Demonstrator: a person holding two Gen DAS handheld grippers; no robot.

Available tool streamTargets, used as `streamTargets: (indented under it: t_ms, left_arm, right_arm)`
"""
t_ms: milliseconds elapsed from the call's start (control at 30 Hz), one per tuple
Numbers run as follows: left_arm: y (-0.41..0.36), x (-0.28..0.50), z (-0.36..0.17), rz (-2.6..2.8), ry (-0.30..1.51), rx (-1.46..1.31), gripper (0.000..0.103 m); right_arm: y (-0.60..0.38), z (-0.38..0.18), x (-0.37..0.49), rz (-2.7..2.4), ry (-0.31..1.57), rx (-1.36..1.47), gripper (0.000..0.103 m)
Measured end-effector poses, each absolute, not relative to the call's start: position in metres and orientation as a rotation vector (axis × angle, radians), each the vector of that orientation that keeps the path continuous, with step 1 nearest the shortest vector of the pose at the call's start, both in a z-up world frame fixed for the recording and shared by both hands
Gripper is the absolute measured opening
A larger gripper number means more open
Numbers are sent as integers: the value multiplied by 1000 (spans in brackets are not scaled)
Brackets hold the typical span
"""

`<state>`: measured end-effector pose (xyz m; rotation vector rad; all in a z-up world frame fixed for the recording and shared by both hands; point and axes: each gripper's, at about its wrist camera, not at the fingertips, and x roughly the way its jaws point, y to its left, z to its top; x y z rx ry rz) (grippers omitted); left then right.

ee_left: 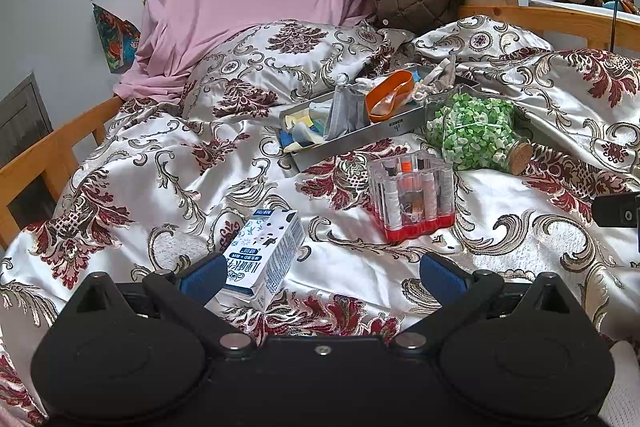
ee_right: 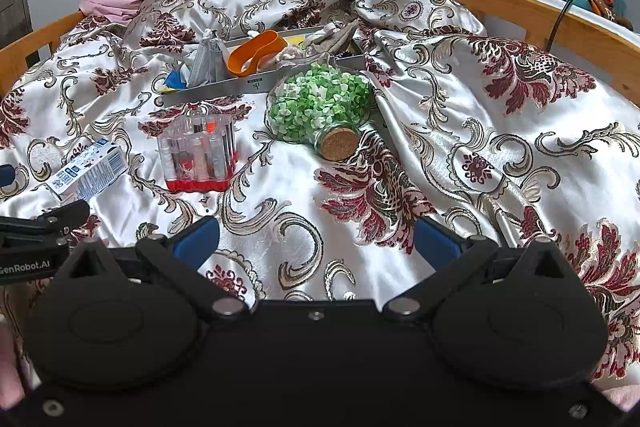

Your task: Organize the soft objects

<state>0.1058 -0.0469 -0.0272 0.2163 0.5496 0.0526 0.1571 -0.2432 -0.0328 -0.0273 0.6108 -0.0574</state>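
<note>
Both pairs of tongs hover low over the foot end of the bed (ee_right: 460, 131), spread wide and holding nothing: the left tongs (ee_left: 322, 273) sit just beside the milk carton (ee_left: 266, 253), the right tongs (ee_right: 316, 239) over bare quilt. The soft things are already gathered in the metal tray (ee_left: 352, 141) near the middle of the bed, towards the pillow: a grey face mask (ee_left: 344, 109), an orange band (ee_left: 390, 95), some rope and cloth scraps. The star jar (ee_right: 320, 103) lies on its side touching the tray's near wall, and the clear tube rack (ee_right: 198, 155) stands between tray and carton.

Whichever soft item comes next, the reach should pass over the jar and rack without nudging them, as the slippery quilt would probably let the jar roll. Pinching the fabric at a raised fold rather than flat against the tray floor should give a surer hold.
</note>
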Motion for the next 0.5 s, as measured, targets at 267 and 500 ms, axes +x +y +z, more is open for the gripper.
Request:
streamTargets:
  t_ms: [267,500]
  left_arm:
    - [-47,105,-27,54,549,217,102]
    - [-47,106,-27,53,549,218,102]
  right_arm:
    - [-243,-33,157,-57,611,-27,102]
    - [-243,-32,158,-57,611,-28,102]
